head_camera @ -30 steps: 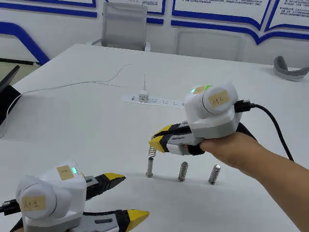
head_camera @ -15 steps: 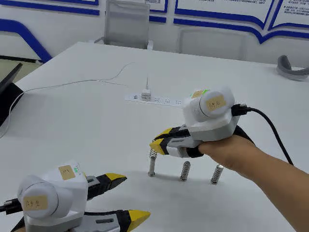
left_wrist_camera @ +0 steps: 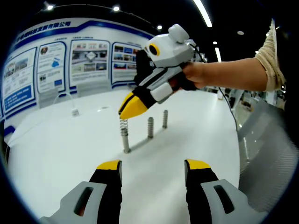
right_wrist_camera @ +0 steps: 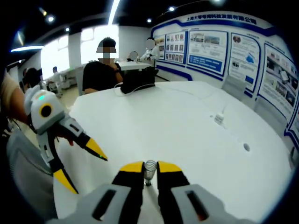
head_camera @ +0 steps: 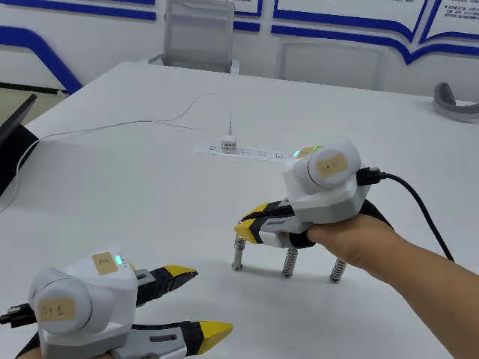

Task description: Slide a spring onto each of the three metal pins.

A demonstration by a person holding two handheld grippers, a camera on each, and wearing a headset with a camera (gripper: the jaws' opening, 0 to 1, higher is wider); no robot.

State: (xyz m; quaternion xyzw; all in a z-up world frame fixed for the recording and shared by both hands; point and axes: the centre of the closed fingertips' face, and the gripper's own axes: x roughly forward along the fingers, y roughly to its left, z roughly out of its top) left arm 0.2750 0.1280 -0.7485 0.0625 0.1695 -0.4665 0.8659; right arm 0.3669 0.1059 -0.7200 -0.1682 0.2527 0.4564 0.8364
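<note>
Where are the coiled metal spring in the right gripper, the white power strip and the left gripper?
coiled metal spring (right_wrist_camera: 150,168): right gripper view, top coils between jaws.
white power strip (head_camera: 254,154): head view, its middle.
left gripper (left_wrist_camera: 153,164): left gripper view, midway between fingertips.

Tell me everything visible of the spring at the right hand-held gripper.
The spring is a coil of bright metal, upright, pinched near its top between the yellow tips of the right hand-held gripper. It rides the upper part of the leftmost pin in the head view, whose bare lower shaft stands on the white table.
</note>
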